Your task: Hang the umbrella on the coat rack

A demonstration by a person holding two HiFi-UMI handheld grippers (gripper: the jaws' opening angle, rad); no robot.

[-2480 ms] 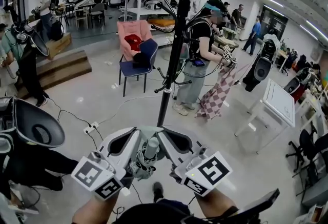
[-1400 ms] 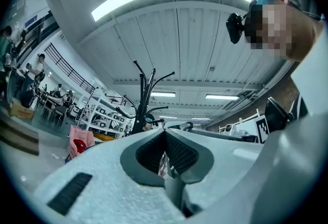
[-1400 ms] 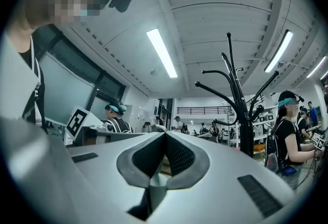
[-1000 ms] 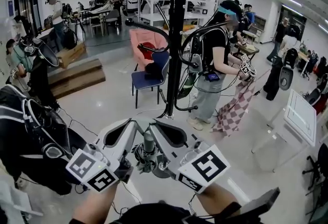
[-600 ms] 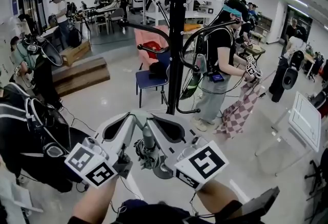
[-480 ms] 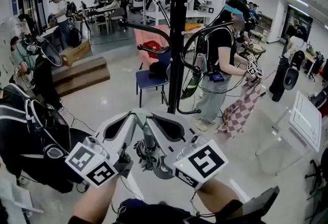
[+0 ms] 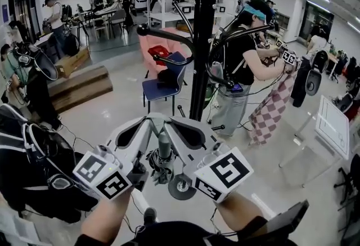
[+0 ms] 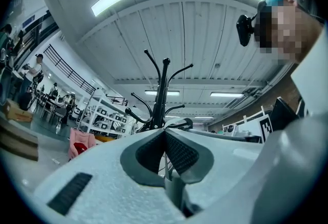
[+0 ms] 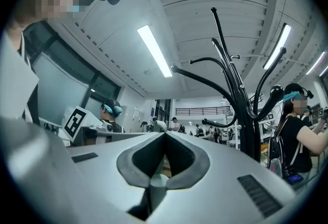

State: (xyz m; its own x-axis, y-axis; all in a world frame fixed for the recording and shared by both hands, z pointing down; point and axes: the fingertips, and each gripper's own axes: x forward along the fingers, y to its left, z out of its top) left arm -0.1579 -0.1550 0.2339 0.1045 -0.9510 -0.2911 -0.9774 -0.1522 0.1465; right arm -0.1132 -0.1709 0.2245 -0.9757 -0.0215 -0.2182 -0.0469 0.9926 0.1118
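The black coat rack stands straight ahead, its curved hooks spreading above; it also shows in the left gripper view and the right gripper view. A folded dark umbrella hangs between my two grippers, its grey handle pointing up. My left gripper and right gripper sit side by side just in front of the rack's foot, tips nearly touching. In each gripper view the jaw tips meet, left gripper, right gripper, with the grey handle low between the jaws.
Behind the rack a person lifts a checked cloth with grippers. A blue chair stands left of the pole, wooden steps farther left, a black bag close on my left, a white table at the right.
The rack has come closer and its pole sits further right in view. Both grippers keep the umbrella between them. The person behind has raised the checked cloth higher.
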